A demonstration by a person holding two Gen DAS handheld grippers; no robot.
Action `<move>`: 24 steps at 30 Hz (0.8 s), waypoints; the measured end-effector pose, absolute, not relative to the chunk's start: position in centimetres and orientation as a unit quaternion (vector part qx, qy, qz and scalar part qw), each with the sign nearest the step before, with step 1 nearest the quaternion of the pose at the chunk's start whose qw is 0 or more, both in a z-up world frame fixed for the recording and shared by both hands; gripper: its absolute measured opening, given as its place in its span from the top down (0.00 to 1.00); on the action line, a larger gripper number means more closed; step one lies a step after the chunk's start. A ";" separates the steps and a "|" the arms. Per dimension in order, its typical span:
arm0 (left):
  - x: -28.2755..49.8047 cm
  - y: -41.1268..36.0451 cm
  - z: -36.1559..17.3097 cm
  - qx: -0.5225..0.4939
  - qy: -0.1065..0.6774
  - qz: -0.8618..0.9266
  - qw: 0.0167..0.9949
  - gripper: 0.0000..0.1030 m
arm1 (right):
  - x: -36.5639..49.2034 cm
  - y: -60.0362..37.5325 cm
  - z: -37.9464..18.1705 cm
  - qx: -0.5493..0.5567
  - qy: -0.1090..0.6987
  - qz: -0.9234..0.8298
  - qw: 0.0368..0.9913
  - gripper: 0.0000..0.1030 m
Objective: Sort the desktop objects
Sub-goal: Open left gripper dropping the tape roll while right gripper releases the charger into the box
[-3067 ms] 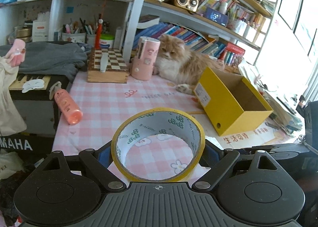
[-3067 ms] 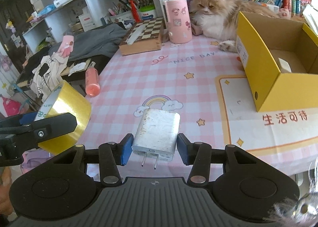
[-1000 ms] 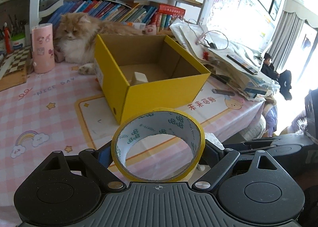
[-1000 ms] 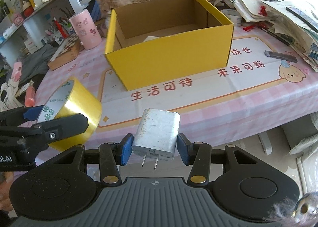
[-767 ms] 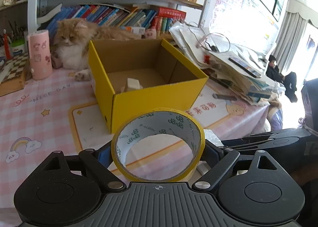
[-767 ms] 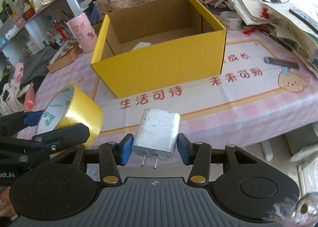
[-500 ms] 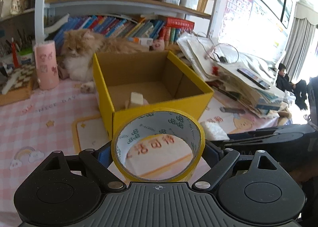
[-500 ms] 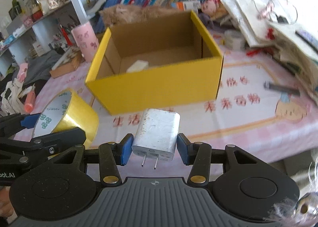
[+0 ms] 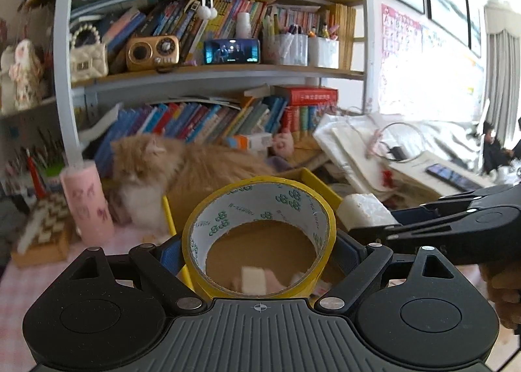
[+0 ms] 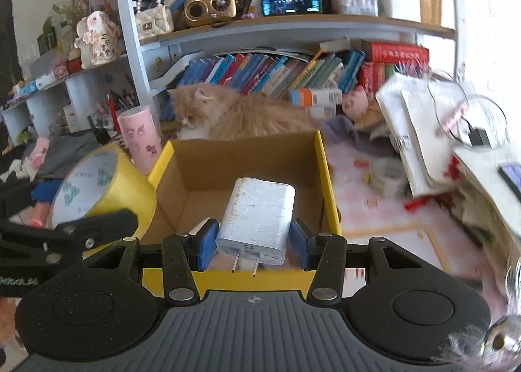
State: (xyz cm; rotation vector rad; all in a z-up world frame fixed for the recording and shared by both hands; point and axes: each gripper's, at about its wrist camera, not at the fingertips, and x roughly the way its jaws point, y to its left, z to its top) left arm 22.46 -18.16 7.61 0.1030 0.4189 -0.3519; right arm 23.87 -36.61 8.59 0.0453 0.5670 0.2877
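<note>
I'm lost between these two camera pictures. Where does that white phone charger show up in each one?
Left wrist view: the white charger sits right of centre, clamped in the right gripper that reaches in from the right edge.
Right wrist view: it is bottom centre, between the blue pads, prongs toward the camera, over the yellow box.
Shared landmark: the orange cat behind the box.

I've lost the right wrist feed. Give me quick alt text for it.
The right gripper is shut on a white charger, prongs toward the camera, poised over the open yellow box. At left, the left gripper holds a roll of yellow tape beside the box. An orange cat lies behind the box, before the bookshelves.
</note>
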 end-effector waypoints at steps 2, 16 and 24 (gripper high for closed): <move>23.9 -18.7 7.3 0.063 0.209 -0.172 0.961 0.12 | 25.4 -36.4 8.4 0.013 0.279 0.147 0.949 0.57; 29.2 -19.7 2.6 0.141 0.283 -0.150 0.937 0.11 | 32.8 -35.0 3.6 -0.060 0.347 0.180 0.918 0.57; 29.1 -20.5 0.8 0.180 0.291 -0.159 0.926 0.11 | 32.7 -33.7 1.5 -0.135 0.348 0.203 0.905 0.61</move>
